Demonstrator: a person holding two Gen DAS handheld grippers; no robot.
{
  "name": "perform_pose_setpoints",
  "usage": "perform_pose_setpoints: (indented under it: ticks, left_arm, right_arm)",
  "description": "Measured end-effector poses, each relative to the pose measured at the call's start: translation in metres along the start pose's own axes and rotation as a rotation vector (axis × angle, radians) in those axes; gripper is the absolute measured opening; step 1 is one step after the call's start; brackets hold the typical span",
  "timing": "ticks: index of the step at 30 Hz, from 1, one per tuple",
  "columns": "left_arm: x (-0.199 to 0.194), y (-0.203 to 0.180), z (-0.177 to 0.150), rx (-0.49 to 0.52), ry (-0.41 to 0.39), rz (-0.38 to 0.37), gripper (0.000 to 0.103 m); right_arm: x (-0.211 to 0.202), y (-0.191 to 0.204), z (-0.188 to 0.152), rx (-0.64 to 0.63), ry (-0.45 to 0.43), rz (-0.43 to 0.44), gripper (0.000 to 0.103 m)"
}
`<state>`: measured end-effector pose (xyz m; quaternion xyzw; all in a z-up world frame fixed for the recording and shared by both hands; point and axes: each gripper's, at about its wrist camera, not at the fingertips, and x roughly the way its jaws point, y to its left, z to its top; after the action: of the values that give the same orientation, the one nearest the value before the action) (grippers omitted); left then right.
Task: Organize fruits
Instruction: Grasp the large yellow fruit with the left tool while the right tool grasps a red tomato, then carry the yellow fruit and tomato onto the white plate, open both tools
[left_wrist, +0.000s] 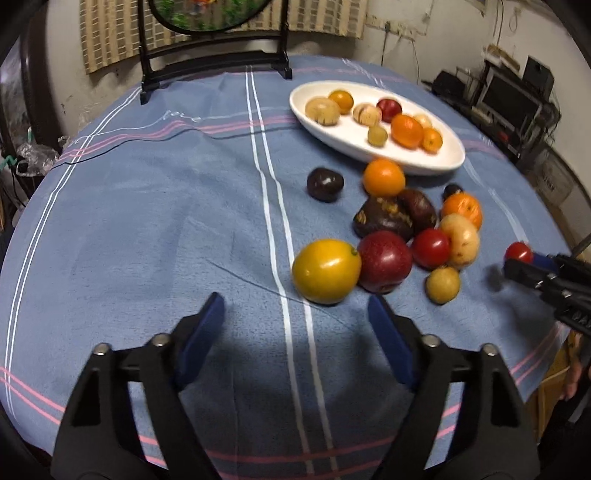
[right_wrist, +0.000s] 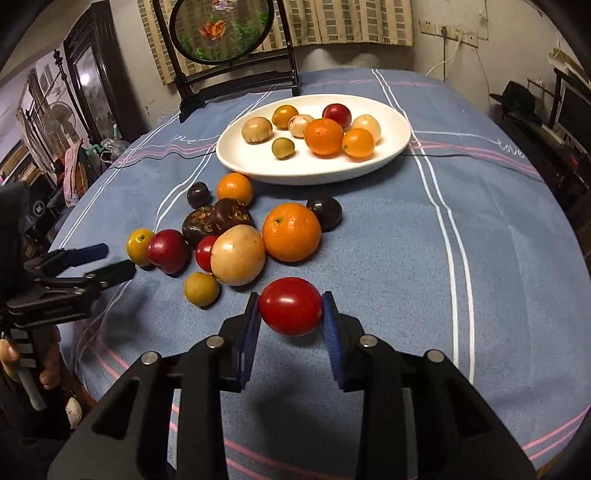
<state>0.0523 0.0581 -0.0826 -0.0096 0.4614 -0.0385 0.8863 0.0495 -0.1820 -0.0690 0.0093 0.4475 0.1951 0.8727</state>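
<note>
A white oval plate (right_wrist: 391, 151) at the back of the table holds several fruits; it also shows in the left wrist view (left_wrist: 436, 162). A loose pile of fruits (right_wrist: 236, 236) lies in front of it, including a large orange (right_wrist: 291, 232) and a yellow fruit (left_wrist: 325, 270). My right gripper (right_wrist: 291, 314) is shut on a red tomato (right_wrist: 290, 305), held just above the cloth; the tomato also shows in the left wrist view (left_wrist: 518, 252). My left gripper (left_wrist: 295, 321) is open and empty, just short of the yellow fruit.
A blue striped tablecloth (right_wrist: 480, 258) covers the round table. A black-framed round screen (right_wrist: 221, 33) stands at the back edge. Shelves and electronics (left_wrist: 517, 92) stand to the right beyond the table.
</note>
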Motion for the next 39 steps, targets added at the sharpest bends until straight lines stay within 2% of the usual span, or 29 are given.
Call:
perform_pose_setpoints:
  ticks: [2,3,6,8,9,16,24,27,31,36,39]
  left_arm:
    - [0.013,-0.001,0.003,0.015,0.026,0.001,0.066]
    - [0.019,-0.001,0.005,0.015,0.034,0.001,0.066]
    - [0.025,-0.007,0.014,0.033,0.014,0.007,0.057]
    - [0.026,-0.007,0.016,0.036,0.006,-0.012,0.040]
    - [0.026,-0.007,0.017,0.033,0.000,-0.021,0.037]
    - [0.009,0.002,0.011,-0.032,-0.032,-0.077,0.036]
    - [-0.033,-0.008,0.002,-0.003,-0.100,-0.104,0.036]
    - [-0.031,-0.009,0.000,0.004,-0.083,-0.105,0.036]
    - [-0.012,-0.005,-0.007,-0.019,-0.001,-0.115,0.031]
    - [-0.001,-0.002,-0.002,-0.023,0.011,-0.100,0.029]
    - [0.006,-0.003,0.005,-0.012,0.004,-0.099,0.041]
  right_arm:
    - [0.000,0.002,0.000,-0.001,0.001,0.007,0.034]
    - [-0.001,0.002,0.000,-0.001,0.000,0.010,0.034]
    - [-0.002,0.003,0.000,0.000,-0.002,0.010,0.034]
    - [0.001,0.001,0.000,0.005,0.003,0.007,0.034]
    - [0.002,0.001,0.000,0.006,0.006,0.006,0.034]
    - [0.002,0.007,0.002,-0.012,0.001,0.017,0.034]
    - [0.001,0.010,0.004,-0.017,-0.008,0.004,0.034]
    - [0.001,0.012,0.003,-0.022,-0.005,0.008,0.034]
    - [0.000,0.014,0.003,-0.025,-0.005,0.009,0.034]
    - [0.000,0.013,0.002,-0.021,-0.004,0.009,0.034]
    - [0.001,0.013,0.002,-0.022,0.000,0.011,0.034]
